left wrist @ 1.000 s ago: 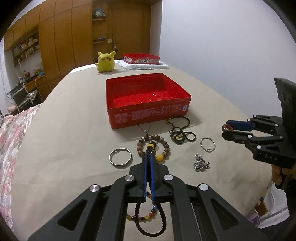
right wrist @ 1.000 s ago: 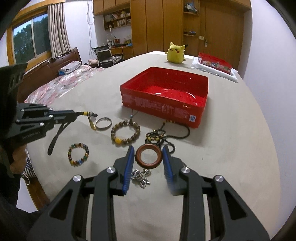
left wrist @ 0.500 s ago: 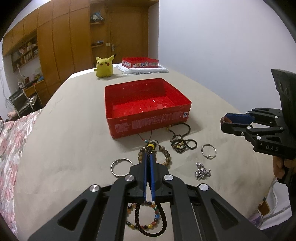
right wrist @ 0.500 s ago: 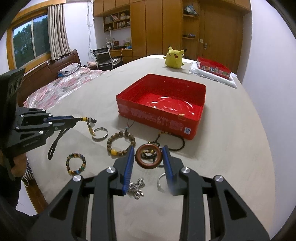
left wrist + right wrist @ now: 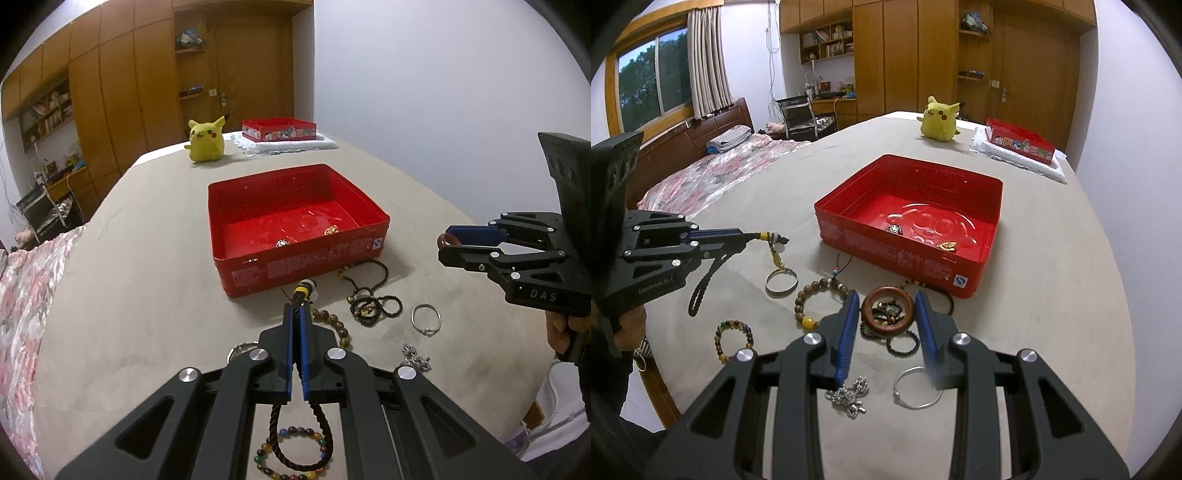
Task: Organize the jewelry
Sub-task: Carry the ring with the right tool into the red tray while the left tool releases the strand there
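Two hand-held grippers hover short of the red tin (image 5: 975,284), the left hand-held gripper (image 5: 295,314) pinched tight on a limp braided cord bracelet (image 5: 300,435), the right hand-held gripper (image 5: 886,306) clasping a stiff, light wooden bangle (image 5: 888,312) by its rim.

"DAS" on right gripper (image 5: 448,245); "GenRobot" on left gripper (image 5: 744,236).

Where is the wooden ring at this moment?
The wooden ring is held between the fingers of the right claw, above the black bead strings and just short of the red tin.
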`<state>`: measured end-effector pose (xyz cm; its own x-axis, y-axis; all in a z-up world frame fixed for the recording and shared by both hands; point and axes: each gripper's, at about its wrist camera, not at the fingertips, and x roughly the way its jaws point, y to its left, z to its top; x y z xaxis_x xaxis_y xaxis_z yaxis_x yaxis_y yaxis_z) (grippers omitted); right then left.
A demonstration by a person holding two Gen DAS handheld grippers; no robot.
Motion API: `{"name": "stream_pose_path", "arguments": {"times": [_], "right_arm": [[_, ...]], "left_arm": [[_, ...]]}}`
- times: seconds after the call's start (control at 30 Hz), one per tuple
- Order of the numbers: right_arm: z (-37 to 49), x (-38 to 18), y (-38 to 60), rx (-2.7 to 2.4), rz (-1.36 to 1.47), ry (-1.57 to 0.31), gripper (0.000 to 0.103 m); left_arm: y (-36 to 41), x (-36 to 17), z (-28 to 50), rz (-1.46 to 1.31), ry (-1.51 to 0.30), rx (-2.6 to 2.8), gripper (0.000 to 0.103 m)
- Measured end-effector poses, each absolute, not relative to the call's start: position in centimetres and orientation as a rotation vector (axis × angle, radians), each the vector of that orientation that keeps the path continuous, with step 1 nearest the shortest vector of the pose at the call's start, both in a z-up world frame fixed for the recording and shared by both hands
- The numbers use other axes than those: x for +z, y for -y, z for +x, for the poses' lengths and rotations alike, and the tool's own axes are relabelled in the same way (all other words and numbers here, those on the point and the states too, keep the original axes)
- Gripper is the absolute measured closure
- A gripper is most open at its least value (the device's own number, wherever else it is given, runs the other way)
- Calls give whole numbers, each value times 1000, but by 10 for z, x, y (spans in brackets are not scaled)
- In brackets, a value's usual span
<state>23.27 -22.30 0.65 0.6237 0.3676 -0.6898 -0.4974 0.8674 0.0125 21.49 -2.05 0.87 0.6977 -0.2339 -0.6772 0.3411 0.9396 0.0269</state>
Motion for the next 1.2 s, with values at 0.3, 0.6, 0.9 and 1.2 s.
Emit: {"name": "stream_pose_path", "arguments": {"times": [0.3,0.6,0.9,1.2], "right_arm": [[257,13,220,500,-198,-739,73],[296,19,221,499,-196,-744,73],[352,13,218,493,-195,-773,73],[407,-18,204,483,-213,-863,73]], "left_arm": [[25,14,238,183,-725,-322,100],[28,16,272,207,-719,-322,100],[32,11,323,243,-733,-312,100],[34,-9,384,233,-795,-342,100]]}}
